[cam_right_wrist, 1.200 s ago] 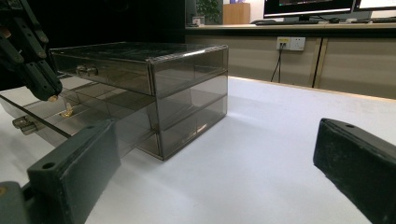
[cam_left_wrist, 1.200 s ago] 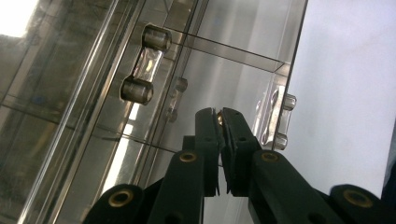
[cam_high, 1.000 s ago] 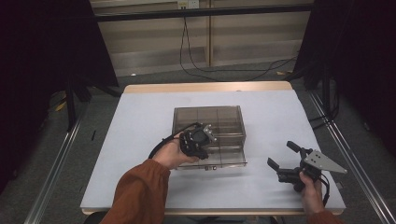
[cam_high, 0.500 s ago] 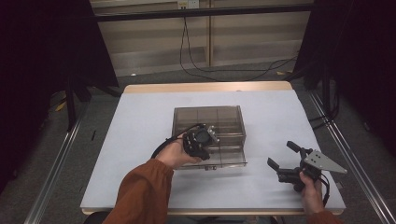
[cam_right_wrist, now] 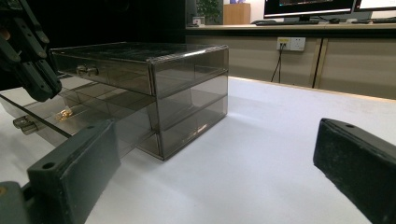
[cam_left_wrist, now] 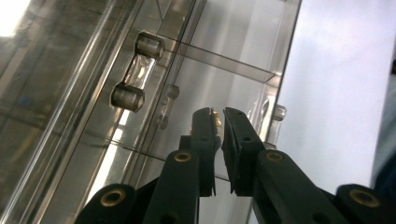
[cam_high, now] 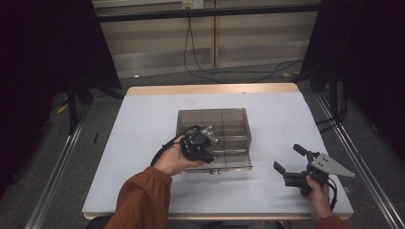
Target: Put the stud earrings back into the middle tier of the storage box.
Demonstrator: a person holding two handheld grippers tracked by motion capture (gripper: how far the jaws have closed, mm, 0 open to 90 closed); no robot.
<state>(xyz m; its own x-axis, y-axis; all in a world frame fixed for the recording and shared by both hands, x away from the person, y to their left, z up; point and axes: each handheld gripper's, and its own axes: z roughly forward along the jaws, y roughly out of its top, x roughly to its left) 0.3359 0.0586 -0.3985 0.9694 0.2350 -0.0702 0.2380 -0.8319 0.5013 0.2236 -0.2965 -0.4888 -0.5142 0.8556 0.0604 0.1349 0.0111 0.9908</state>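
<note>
Inside open drawer (cam_left_wrist: 196, 93), left tool (cam_left_wrist: 219, 116) nips gold bit (cam_left_wrist: 216, 122); right tool (cam_high: 292, 160) wide open, empty.

drawer box (cam_high: 224, 129): smoky clear grey | table (cam_high: 143, 143): white | sleeve (cam_high: 143, 200): rust orange | right gripper (cam_high: 292, 164): black

Dim room, glare on plastic

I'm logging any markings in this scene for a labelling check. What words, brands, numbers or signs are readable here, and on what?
None can be read.
Smoked clear drawer box: no label or print shows on it.
Left gripper and right gripper: no markings show.
Monitors on the far desk in the right gripper view: screen content too small and blurred to read.
Wall socket: no legible print.
</note>
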